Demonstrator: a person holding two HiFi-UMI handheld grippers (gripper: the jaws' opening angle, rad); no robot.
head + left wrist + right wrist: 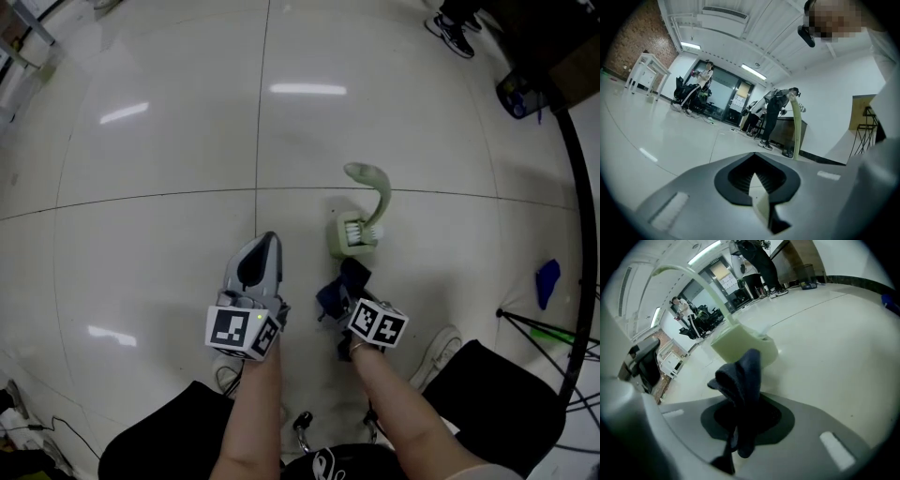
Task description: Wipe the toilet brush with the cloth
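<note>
1. glossy pale floor tiles (169, 141) with thin dark grout lines fill the room and mirror the ceiling lights. the person stands over them, looking steeply down.
2. the toilet brush (372, 192) stands upright in its holder (349, 234) on the floor, just ahead of the right gripper (351, 281).
3. the brush handle is a slim, pale green rod that curls over at the top. the holder is a squat, smooth plastic block in the same green, with white bristles showing in its mouth.
4. the right gripper is clamped on the cloth (740, 380), a dark blue, soft, fuzzy bunch that stands up out of the jaws close to the holder. whether it touches the holder cannot be told.
5. the left gripper (262, 258) has its jaws together with nothing between them. it sits left of the brush and apart from it.
6. risks, as i judge them:
   - nothing steadies the brush, so a sideways push from the cloth could slide the light holder across the slick tile or tip it over.
   - only a fold of the cloth is pinched, so friction along the handle could drag it out of the jaws.
</note>
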